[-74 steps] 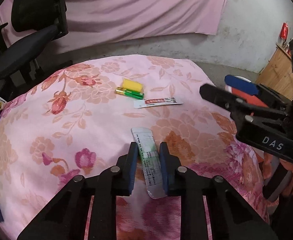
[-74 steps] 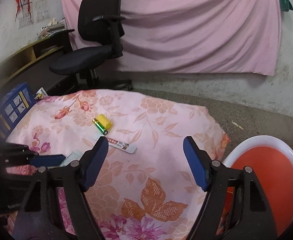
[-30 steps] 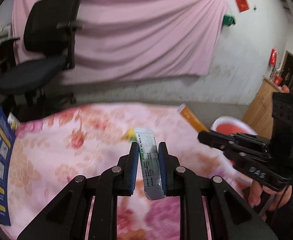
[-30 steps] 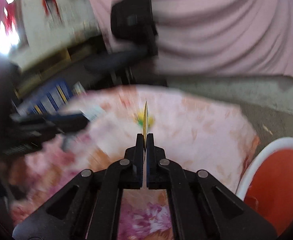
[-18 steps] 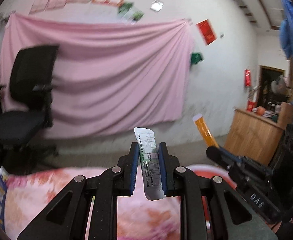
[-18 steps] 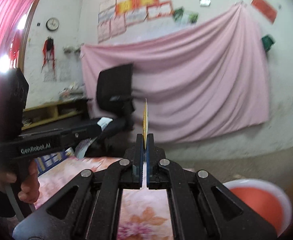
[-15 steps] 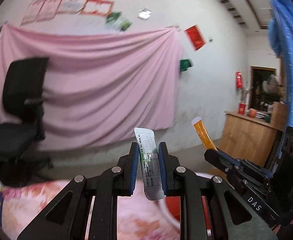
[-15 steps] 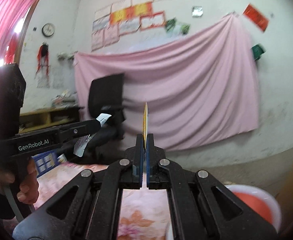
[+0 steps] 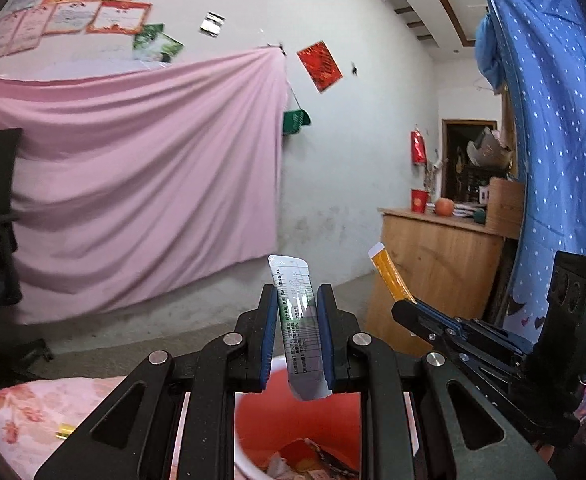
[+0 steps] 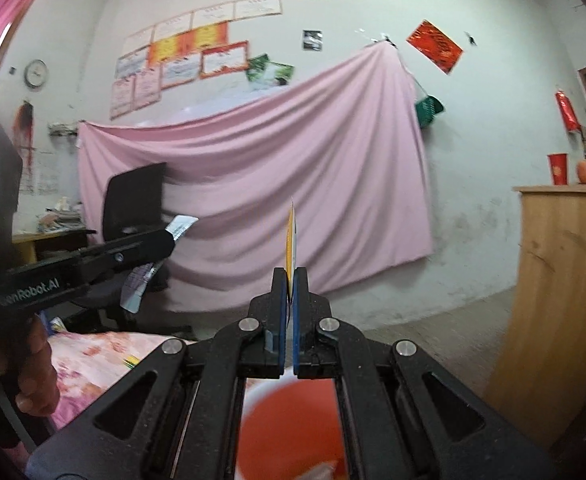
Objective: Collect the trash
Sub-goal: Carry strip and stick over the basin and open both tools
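Note:
My left gripper (image 9: 298,300) is shut on a white and green sachet (image 9: 299,332), held upright in the air above an orange bin with a white rim (image 9: 277,420). My right gripper (image 10: 289,280) is shut on a thin orange sachet (image 10: 291,236), seen edge-on, also above the orange bin (image 10: 289,428). In the left wrist view the right gripper (image 9: 397,310) sits to the right with the orange sachet (image 9: 387,270) sticking up. In the right wrist view the left gripper (image 10: 165,242) is at the left with its sachet (image 10: 139,284). Wrappers lie in the bin's bottom.
The floral pink cloth (image 9: 33,420) lies low left with a small yellow and green item (image 9: 64,430) on it. A wooden cabinet (image 9: 433,264) stands to the right. A black office chair (image 10: 133,220) and a pink wall drape (image 9: 133,180) are behind.
Both grippers have lifted off the floral cloth and swung right, carrying their sachets over the orange bin. The right gripper, open 2.5 s ago, has since shut on the orange sachet.

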The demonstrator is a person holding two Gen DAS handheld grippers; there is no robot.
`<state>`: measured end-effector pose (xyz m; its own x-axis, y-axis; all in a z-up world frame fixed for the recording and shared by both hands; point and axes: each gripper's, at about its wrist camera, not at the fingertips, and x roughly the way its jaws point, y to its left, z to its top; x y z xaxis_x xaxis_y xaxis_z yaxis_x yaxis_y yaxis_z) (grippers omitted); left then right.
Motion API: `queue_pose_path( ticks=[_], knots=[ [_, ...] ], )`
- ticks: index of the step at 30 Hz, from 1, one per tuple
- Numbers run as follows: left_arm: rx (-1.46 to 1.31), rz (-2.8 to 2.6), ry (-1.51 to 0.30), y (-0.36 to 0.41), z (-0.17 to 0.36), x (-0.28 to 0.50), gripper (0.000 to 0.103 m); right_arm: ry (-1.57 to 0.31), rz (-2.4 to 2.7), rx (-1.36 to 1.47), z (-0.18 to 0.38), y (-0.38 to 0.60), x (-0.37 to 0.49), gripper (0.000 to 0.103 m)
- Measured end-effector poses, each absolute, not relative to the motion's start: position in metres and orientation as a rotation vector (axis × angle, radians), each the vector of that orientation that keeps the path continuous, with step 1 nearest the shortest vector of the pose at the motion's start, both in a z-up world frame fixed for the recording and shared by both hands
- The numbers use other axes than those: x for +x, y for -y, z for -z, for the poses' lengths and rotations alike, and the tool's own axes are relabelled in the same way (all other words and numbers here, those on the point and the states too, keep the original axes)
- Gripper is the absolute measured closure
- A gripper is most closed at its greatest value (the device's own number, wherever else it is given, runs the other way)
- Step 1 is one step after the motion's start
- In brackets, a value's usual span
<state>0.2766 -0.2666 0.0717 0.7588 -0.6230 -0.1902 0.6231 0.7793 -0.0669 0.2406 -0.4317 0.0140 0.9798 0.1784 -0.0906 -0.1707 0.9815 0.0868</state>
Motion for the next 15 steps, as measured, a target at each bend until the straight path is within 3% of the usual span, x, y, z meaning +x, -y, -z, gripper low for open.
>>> queue_pose_path(
  ticks=[15],
  knots=[
    [-0.001, 0.724, -0.395, 0.303, -0.041, 0.3, 0.086, -0.246, -0.114, 0.152, 0.013, 0.471, 0.252, 0.078]
  ],
)
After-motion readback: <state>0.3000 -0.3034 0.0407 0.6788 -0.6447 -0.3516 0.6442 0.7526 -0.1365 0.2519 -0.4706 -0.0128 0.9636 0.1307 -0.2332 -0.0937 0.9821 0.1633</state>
